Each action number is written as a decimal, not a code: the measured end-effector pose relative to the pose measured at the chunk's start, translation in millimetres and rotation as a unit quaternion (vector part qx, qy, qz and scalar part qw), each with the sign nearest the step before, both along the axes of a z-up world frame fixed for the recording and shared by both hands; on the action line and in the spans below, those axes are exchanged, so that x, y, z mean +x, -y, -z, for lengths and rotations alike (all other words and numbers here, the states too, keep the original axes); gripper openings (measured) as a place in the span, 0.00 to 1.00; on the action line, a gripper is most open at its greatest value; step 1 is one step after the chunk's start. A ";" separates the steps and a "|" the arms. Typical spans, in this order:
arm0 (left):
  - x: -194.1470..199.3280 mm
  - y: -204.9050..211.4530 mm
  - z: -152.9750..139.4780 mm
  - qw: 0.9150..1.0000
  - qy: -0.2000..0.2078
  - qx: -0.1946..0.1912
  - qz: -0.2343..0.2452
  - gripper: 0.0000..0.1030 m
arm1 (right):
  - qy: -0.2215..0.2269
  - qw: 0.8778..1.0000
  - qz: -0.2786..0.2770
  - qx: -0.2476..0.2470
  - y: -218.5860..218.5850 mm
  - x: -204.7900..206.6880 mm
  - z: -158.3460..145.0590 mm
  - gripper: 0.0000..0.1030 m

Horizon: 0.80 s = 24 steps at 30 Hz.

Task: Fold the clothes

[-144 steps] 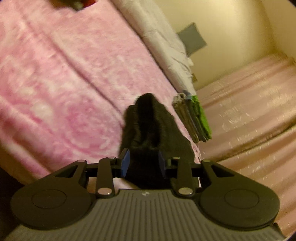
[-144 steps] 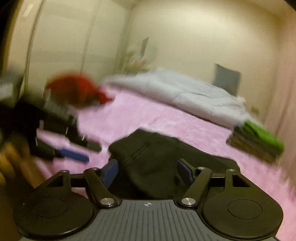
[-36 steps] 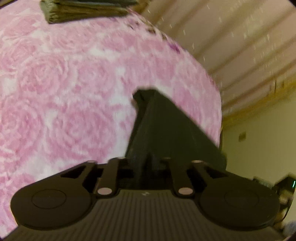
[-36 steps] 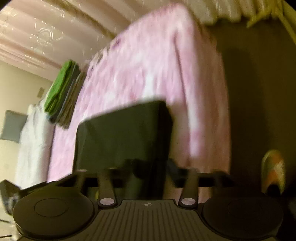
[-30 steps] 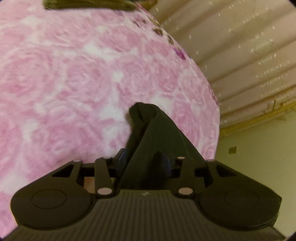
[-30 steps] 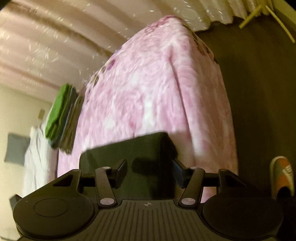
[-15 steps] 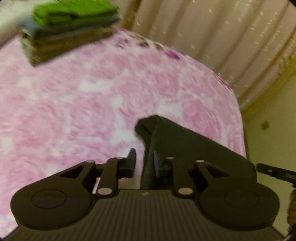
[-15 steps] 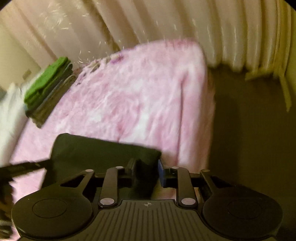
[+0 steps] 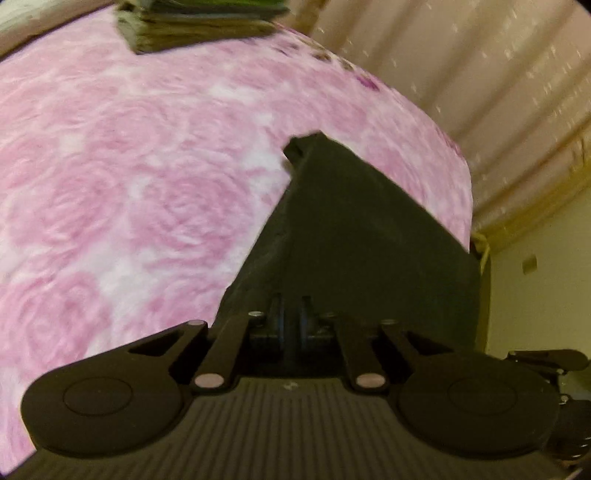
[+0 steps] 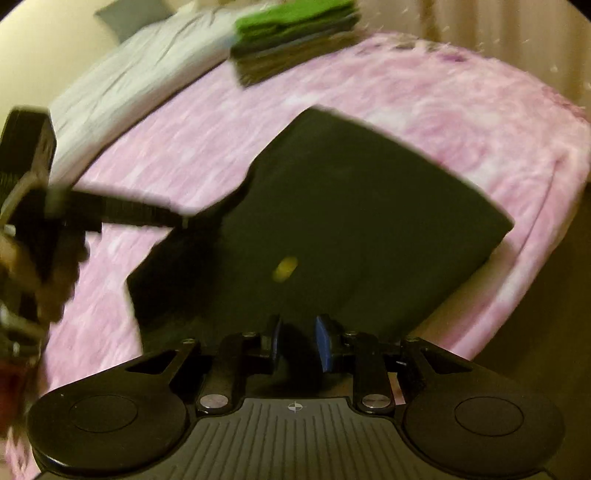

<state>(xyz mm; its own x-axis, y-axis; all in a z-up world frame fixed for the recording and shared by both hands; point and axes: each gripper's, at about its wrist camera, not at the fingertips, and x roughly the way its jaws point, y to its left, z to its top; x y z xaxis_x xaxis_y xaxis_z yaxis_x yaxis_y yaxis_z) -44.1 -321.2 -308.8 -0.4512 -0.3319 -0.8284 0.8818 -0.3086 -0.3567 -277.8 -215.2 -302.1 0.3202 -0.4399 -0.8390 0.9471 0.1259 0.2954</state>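
A black garment (image 9: pixel 354 236) is held over the pink rose-patterned blanket (image 9: pixel 122 192) near the bed's foot corner. My left gripper (image 9: pixel 291 325) is shut on its near edge, and the cloth rises from the pads in a taut sheet. In the right wrist view the garment (image 10: pixel 362 218) spreads as a wide dark panel with a small yellow mark. My right gripper (image 10: pixel 297 341) is shut on its near edge, blue pads pinching the cloth. The left gripper (image 10: pixel 122 214) reaches in from the left and holds the garment's far left edge.
A stack of folded clothes (image 10: pixel 295 40) with a green piece on top sits at the far side of the blanket (image 10: pixel 461 103); it also shows in the left wrist view (image 9: pixel 199 26). A white duvet (image 10: pixel 140 77) lies behind. Beige curtains (image 9: pixel 480 74) hang past the bed edge.
Both grippers closed on the black garment's edge and lifted it, so it now spreads wider between them. The right wrist view swung toward the folded stack.
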 end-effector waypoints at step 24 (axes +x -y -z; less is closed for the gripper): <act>-61.4 -101.6 -114.6 0.935 0.123 0.109 -0.314 0.29 | -0.077 0.939 -0.322 0.093 90.9 -36.4 -88.0 0.81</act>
<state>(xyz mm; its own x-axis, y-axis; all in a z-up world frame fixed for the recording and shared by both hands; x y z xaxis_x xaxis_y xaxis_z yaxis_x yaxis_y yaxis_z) -105.5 -219.6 -194.2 -0.0105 -0.2785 -0.9604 0.9283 0.3543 -0.1129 -314.2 -306.1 -214.1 0.3377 -0.0378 -0.9405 0.7251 0.6476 0.2344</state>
